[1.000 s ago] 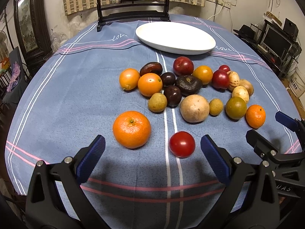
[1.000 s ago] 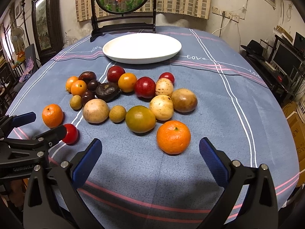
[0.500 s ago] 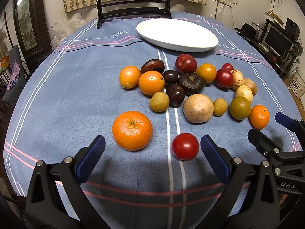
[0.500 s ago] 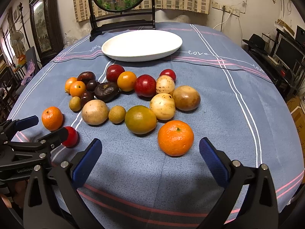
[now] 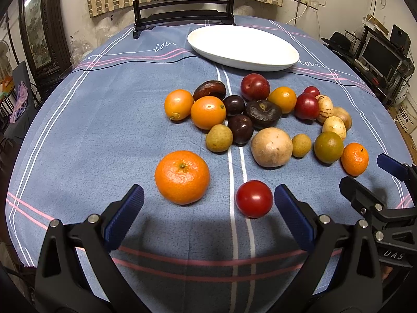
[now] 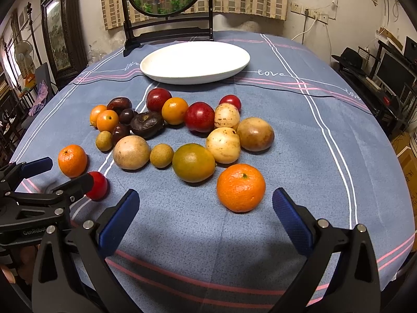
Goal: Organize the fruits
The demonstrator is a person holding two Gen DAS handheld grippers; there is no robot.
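Low in the left wrist view, the left claw stood with its blue-padded fingers wide apart, holding nothing, above the blue striped cloth of the worktop. Between those fingers, nearer the right one, lay a small red tomato, and just left of it, toward the frame's centre, a mandarin; neither touched the pads. Higher in that frame the rest of the fruit sat in a loose cluster: orange and dark purple pieces, a large tan round fruit, a green citrus and, at the right edge, a second mandarin. An empty white oval dish lay beyond the cluster, in the upper middle, well apart from it. In the right wrist view the right claw was likewise spread open and empty, with the second mandarin lying between its fingers, closer to the right pad, untouched. At the left edge of that frame the left claw showed side-on, one finger partly covering the tomato.
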